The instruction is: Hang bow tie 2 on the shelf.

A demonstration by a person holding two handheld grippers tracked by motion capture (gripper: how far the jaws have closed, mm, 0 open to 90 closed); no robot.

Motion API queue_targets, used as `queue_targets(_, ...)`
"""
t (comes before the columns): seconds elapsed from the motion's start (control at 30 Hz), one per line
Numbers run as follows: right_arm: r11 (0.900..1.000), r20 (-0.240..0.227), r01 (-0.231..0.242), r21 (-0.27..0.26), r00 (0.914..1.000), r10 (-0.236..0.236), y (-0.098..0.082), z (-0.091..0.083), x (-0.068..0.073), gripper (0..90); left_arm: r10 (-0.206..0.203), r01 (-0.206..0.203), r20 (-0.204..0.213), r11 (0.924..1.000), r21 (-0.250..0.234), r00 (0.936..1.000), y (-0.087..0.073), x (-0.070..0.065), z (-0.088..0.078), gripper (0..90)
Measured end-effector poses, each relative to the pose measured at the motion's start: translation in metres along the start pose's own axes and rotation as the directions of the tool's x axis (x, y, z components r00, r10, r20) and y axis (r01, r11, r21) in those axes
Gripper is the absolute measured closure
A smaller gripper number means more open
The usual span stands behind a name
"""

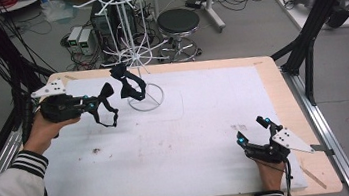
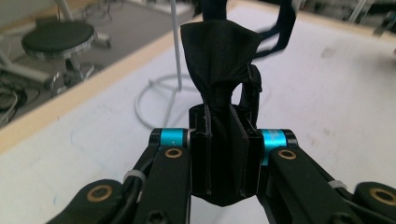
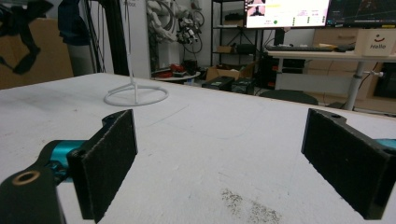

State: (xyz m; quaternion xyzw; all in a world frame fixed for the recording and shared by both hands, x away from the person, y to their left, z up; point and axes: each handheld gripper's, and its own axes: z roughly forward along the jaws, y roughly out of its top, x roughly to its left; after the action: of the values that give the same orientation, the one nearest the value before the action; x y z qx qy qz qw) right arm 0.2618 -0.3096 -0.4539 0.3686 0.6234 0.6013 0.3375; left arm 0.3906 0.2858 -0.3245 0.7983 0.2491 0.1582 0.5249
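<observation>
left gripper view: the left gripper (image 2: pixel 219 154) is seen with its jaws pressed together on a bunched fold of a black fabric item (image 2: pixel 219 60), which rises from the pads and flares above them. a thin black strap (image 2: pixel 285 25) loops off its upper right. in the high view the left gripper (image 1: pixel 93 104) is held above the table's left rear area, with the pinched item (image 1: pixel 106 92) and its strap hanging in the air just short of a white wire display rack (image 1: pixel 127 33). a second black fabric item (image 1: pixel 129 86) is already hung on a lower arm of that rack. the step in hand is judged to be hanging the held item on the rack: one piece appears placed, one is carried and not yet hooked, and no further pieces are noted lying on the table. what is left is judged to be bringing the strap over a free arm and letting go.

the right gripper (image 1: pixel 254 131) is rested near the table's front right corner; in the right gripper view its pads (image 3: pixel 109 158) are spread wide with nothing between them.

the work surface is a white sheet (image 1: pixel 206 124) on a wooden-edged table (image 1: pixel 283 94), marked with scuffs and a small dark smudge (image 1: pixel 96 150). the rack's ring base (image 1: pixel 146 97) stands on the sheet. beyond the table a round black stool (image 1: pixel 178 24), cabling and equipment boxes are noted on a grey floor, with black frame posts at both sides.
</observation>
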Motion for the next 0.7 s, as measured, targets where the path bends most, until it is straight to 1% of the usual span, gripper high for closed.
queue_targets(0.1,1.000,0.001,-0.001,-0.001,1.0000,0.001,0.000,0.000,0.000,9.8,-0.009,0.009,-0.008,0.9994,-0.035,0.9999,0.005,0.002,-0.005,79.0)
queue_targets(0.37,1.000,0.001,0.001,-0.003,1.0000,-0.001,0.000,0.000,0.000,9.8,-0.017,0.014,-0.037,0.9960,-0.089,0.9992,0.013,0.007,-0.016,79.0)
queue_targets(0.5,1.000,-0.001,0.000,-0.004,1.0000,0.000,0.000,0.000,0.000,9.8,-0.011,0.005,-0.048,0.9927,-0.120,0.9988,0.021,0.009,-0.020,79.0)
queue_targets(0.57,1.000,-0.001,0.001,-0.004,1.0000,-0.001,0.000,0.000,0.000,9.8,-0.002,-0.005,-0.055,0.9922,-0.125,0.9985,0.025,0.011,-0.021,79.0)
queue_targets(0.7,1.000,-0.001,-0.001,-0.003,1.0000,0.001,0.000,0.000,0.000,9.8,0.002,-0.014,-0.071,0.9865,-0.163,0.9975,0.035,0.015,-0.024,78.9)
